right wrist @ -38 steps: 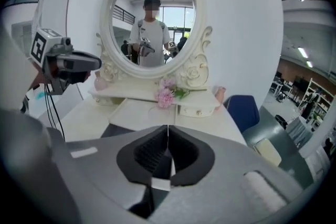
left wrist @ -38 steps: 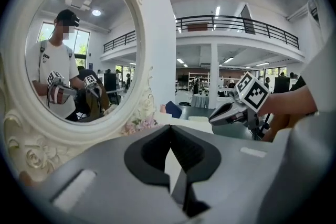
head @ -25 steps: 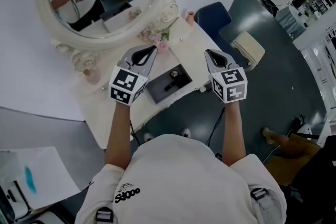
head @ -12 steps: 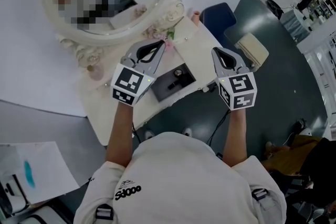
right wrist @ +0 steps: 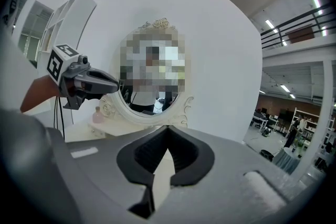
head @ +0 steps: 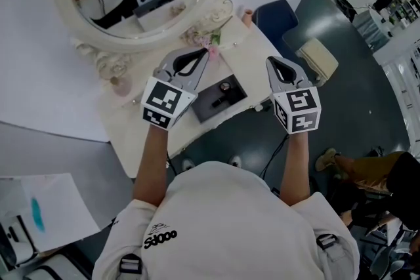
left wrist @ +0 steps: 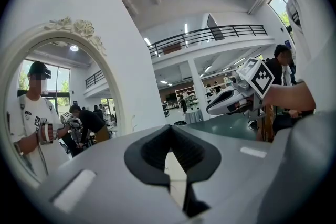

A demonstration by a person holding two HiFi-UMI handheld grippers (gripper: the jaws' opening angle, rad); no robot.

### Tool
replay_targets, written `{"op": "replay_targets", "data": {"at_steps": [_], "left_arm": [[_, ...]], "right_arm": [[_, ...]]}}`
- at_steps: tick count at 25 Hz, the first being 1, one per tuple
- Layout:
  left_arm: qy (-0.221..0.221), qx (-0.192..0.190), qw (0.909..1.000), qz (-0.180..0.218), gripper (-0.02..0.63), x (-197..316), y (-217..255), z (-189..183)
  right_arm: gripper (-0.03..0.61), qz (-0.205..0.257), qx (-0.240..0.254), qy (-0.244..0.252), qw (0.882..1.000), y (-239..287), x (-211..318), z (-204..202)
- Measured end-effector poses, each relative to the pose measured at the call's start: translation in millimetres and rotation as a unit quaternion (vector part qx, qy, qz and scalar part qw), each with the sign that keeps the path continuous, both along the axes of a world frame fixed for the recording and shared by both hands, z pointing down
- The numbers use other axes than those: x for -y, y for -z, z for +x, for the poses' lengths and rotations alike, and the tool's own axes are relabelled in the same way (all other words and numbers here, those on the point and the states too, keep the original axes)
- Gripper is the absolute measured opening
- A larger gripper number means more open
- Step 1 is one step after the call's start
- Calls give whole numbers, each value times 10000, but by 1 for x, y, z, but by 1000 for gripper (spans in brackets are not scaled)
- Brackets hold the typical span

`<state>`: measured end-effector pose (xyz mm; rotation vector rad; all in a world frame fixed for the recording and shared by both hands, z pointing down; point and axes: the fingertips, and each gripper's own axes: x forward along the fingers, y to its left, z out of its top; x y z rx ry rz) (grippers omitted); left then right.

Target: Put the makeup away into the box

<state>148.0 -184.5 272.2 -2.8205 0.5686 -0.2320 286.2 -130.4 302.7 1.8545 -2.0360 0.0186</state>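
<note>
A dark grey box lies on the white vanity table near its front edge. Inside it I see a small piece with a light round top and a dark piece. My left gripper hovers above the table just left of the box, shut and empty. My right gripper hangs to the right of the box, past the table's edge, also shut with nothing in it. In each gripper view the jaws meet with no gap, and the other gripper shows across.
An oval white mirror stands at the table's back, with a pink bottle and pink flowers at its foot. A blue chair and a beige stool stand to the right. Someone's leg is at the right edge.
Both grippers have risen slightly and stayed shut. A person's leg has come into view at the right edge.
</note>
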Motion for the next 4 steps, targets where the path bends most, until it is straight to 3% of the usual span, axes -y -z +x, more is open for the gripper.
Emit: {"op": "replay_targets", "data": {"at_steps": [4], "left_arm": [[-25, 18, 10000, -16, 17, -1, -3, 1]], "right_arm": [[2, -11, 5, 5, 10000, -3, 0, -1]]}}
